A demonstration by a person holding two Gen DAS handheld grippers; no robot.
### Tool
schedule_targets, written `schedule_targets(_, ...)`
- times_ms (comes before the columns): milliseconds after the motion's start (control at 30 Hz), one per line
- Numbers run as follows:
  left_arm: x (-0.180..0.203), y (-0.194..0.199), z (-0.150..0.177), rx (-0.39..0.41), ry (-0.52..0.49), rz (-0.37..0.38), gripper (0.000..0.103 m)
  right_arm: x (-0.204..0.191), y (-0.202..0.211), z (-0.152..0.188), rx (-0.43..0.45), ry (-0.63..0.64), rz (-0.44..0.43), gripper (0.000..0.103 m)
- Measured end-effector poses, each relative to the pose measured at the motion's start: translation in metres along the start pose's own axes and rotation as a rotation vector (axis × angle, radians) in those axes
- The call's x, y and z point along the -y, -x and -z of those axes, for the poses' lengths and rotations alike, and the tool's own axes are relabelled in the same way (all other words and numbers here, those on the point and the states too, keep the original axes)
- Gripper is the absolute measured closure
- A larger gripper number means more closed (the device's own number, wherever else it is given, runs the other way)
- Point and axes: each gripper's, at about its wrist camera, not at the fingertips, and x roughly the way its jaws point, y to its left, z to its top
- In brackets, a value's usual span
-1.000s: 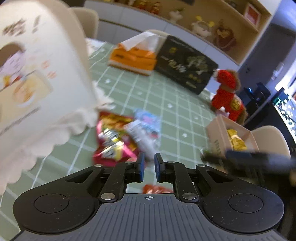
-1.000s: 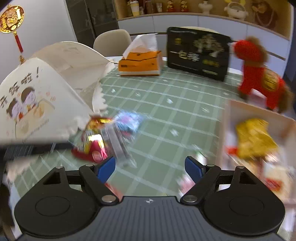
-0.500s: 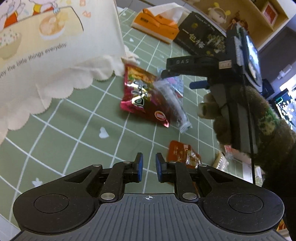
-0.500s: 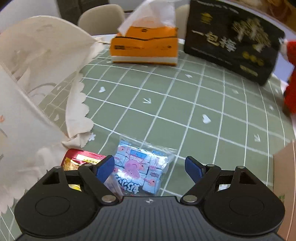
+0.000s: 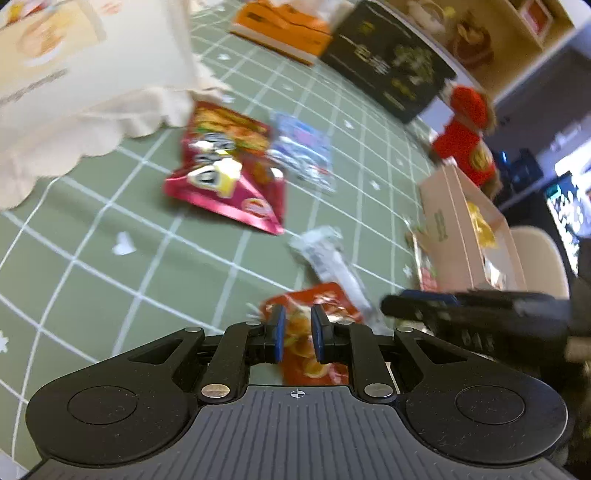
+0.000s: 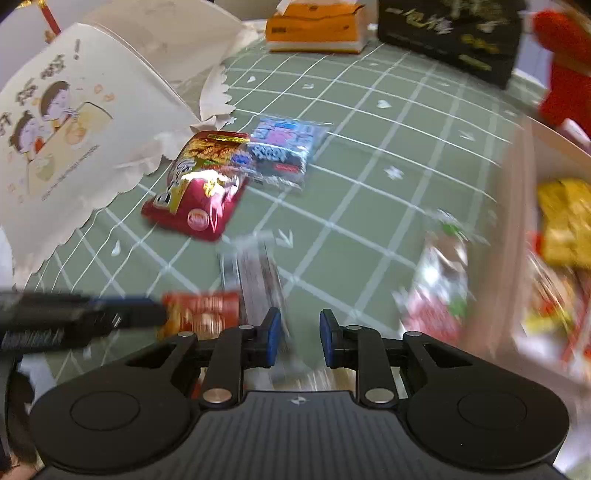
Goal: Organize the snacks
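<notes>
Snack packets lie on the green checked tablecloth (image 5: 110, 280): a red chip bag (image 5: 229, 173) (image 6: 199, 192), a blue candy pack (image 5: 304, 155) (image 6: 282, 147), a clear silver packet (image 5: 332, 266) (image 6: 255, 277) and a small orange-red packet (image 5: 314, 332) (image 6: 201, 314). My left gripper (image 5: 296, 334) hovers just above the orange-red packet, jaws nearly closed and empty. My right gripper (image 6: 298, 338) is part open, low over the near end of the clear packet; whether it touches is blurred. A cardboard box (image 5: 458, 221) (image 6: 517, 221) at the right holds yellow and red snacks.
A large white paper bag (image 6: 74, 122) stands at the left. An orange tissue box (image 6: 314, 27), a black gift box (image 6: 454, 33) and a red plush toy (image 5: 465, 140) are at the back. Another packet (image 6: 439, 280) lies beside the box.
The right gripper pulled back from the blue candy pack to the clear packet and narrowed its jaws. The left gripper moved toward the orange-red packet. Both views are motion-blurred.
</notes>
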Motion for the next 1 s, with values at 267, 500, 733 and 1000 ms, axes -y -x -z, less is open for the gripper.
schedule_targets(267,0.018,-0.002,0.005,0.043,0.013,-0.137,0.083,0.003,0.025,0.055,0.067,0.062,0.097,0.040)
schedule_targets(500,0.048,-0.029,-0.017,-0.023,0.032,-0.119,0.082,0.027,0.032,0.094,0.037,-0.069,0.103,0.040)
schedule_targets(733,0.072,-0.063,-0.032,0.010,-0.004,-0.306,0.068,0.044,0.057,0.126,0.058,-0.094,0.148,0.036)
schedule_targets(1000,0.103,-0.072,-0.014,-0.002,-0.164,-0.282,0.065,0.064,0.062,0.153,0.061,-0.134,0.182,0.027)
